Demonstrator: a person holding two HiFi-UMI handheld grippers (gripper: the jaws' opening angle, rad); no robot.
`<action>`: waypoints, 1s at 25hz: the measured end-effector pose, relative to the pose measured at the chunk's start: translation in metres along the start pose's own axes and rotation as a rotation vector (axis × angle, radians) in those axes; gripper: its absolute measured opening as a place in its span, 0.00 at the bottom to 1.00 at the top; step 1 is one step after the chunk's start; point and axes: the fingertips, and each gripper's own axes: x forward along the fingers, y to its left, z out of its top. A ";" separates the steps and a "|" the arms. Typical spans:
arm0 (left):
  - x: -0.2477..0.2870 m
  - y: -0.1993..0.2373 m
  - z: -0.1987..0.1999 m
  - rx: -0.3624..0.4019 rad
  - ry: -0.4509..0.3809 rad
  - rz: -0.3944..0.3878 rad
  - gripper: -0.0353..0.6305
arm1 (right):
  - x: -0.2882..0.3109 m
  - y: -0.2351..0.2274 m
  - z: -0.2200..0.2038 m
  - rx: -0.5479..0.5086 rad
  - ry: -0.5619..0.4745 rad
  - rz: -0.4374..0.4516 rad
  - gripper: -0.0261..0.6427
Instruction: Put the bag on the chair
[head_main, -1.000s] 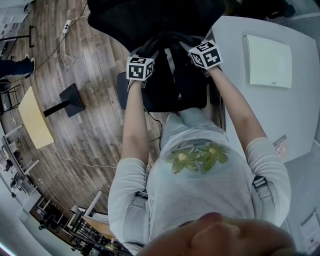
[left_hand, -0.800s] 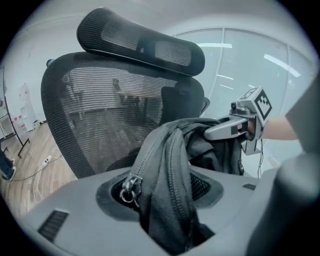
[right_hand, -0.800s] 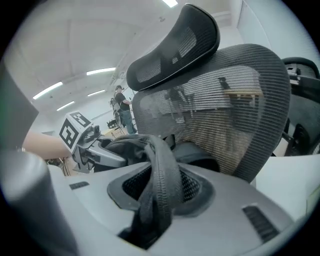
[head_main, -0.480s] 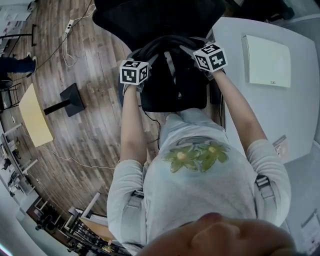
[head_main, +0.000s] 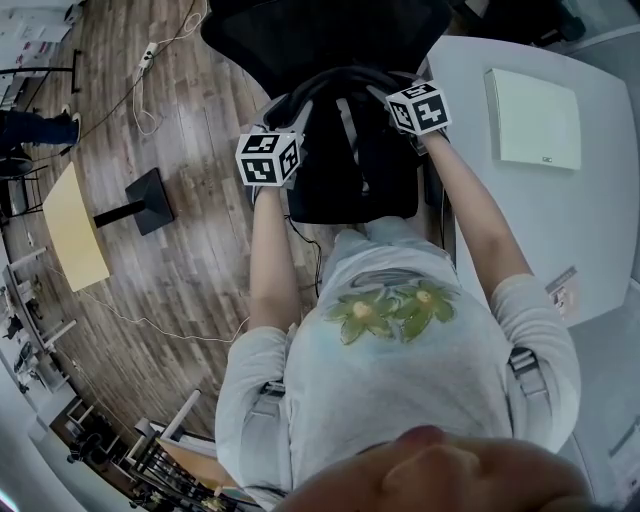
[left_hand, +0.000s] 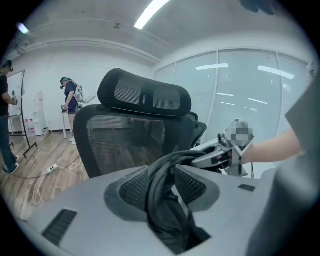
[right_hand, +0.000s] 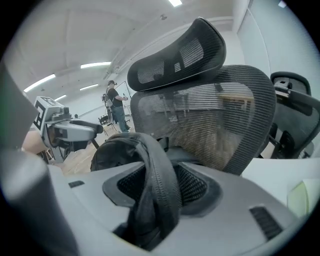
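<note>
left gripper (left_hand: 164, 186) has a strap of the black fabric bag (head_main: 345, 175) running up between its dark ribbed pads. its jaws just closed in a bit and are pinching the strap. right gripper (right_hand: 160, 187) has the other, thicker strap looped between its jaws. those just eased wider, but the pads are on it too, i think. the bag sits between and just ahead of both grippers, over the seat of the black mesh office chair (right_hand: 215, 115). pale grey table (head_main: 470, 110) on the right, wooden plank floor (head_main: 180, 250) below.
</note>
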 end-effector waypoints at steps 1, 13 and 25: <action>0.000 -0.008 -0.004 -0.017 0.008 -0.024 0.32 | -0.001 0.001 0.001 -0.007 0.004 -0.004 0.34; 0.019 -0.015 -0.049 0.013 0.114 0.038 0.32 | -0.041 0.031 0.016 -0.061 -0.079 -0.005 0.36; -0.006 -0.032 -0.047 0.020 0.085 0.024 0.28 | -0.086 0.084 -0.004 -0.015 -0.196 -0.011 0.05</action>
